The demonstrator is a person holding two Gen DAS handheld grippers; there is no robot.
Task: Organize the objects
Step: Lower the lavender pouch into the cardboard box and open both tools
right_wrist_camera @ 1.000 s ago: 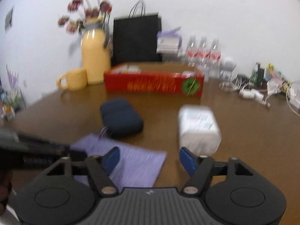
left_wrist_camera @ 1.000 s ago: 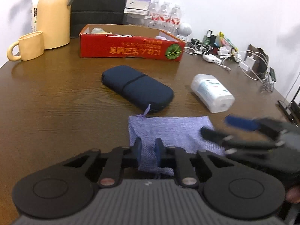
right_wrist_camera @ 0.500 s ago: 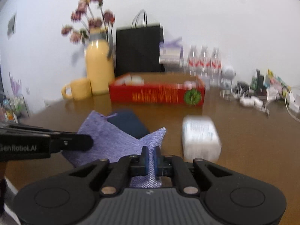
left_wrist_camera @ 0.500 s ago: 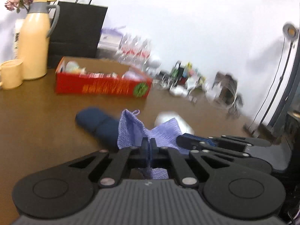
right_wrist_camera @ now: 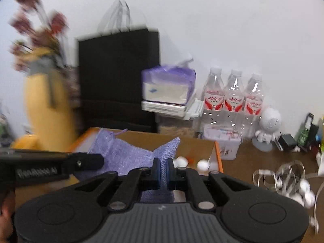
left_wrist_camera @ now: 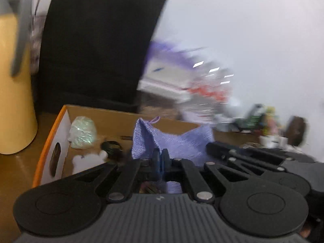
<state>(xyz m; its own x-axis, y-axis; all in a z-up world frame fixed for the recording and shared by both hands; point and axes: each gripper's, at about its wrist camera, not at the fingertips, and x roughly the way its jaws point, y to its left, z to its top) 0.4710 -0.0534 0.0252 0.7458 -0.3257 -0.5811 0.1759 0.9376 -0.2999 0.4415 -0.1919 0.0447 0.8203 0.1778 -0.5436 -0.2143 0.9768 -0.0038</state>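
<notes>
Below, each line is keyed to one camera.

Left wrist view, left gripper (left_wrist_camera: 161,158): your jaws are pressed together on the near edge of the purple cloth pouch (left_wrist_camera: 172,141); no gap shows between the pads.
Left wrist view, pouch position: it hangs in the air over the open cardboard box (left_wrist_camera: 60,133), one corner peaked up with its drawstring loop on top.
Left wrist view, box contents: a crumpled clear bag (left_wrist_camera: 82,129) and a dark ring-shaped item (left_wrist_camera: 111,146) lie inside; the rest is too blurred to name.
Left wrist view, right gripper (left_wrist_camera: 214,147): it reaches in from your right, touching the pouch's far corner.

Right wrist view, right gripper (right_wrist_camera: 161,167): your jaws are clamped on the pouch's (right_wrist_camera: 129,156) lower edge.
Right wrist view, left gripper (right_wrist_camera: 95,162): its tip meets the pouch from your left side.
Right wrist view, surroundings: a black paper bag (right_wrist_camera: 117,77) and water bottles (right_wrist_camera: 232,93) stand behind the box (right_wrist_camera: 202,143).

Handling, judged: light, limp, loosely woven fabric; it sags between your two holds and should not slip or break.
Hold points, judged: keep the pinches at opposite edges, so it lowers flat into the box.
</notes>
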